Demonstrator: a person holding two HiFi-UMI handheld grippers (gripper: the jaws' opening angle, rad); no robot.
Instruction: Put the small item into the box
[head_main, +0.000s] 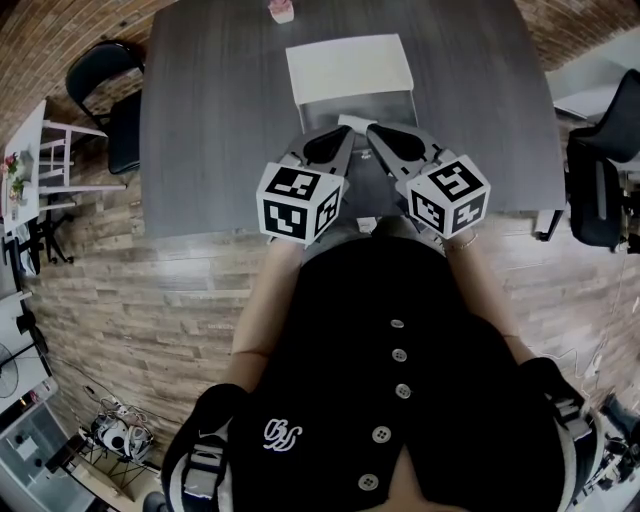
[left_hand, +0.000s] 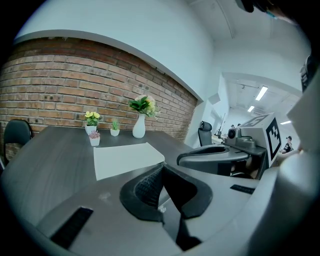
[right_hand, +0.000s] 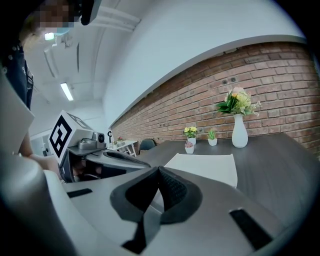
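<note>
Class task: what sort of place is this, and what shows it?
Probably an office meeting room: a dark table, black office chairs beside it, and a white vase of flowers by the brick wall.

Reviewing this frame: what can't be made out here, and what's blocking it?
- Small item: not identifiable in any view. The little pots at the table's far edge are too small to tell.
- White box: open or closed is unclear. In the head view the left gripper and right gripper cover its near end, and both gripper views look from too low.
- Pink pot: cut off by the head view's top edge.
</note>
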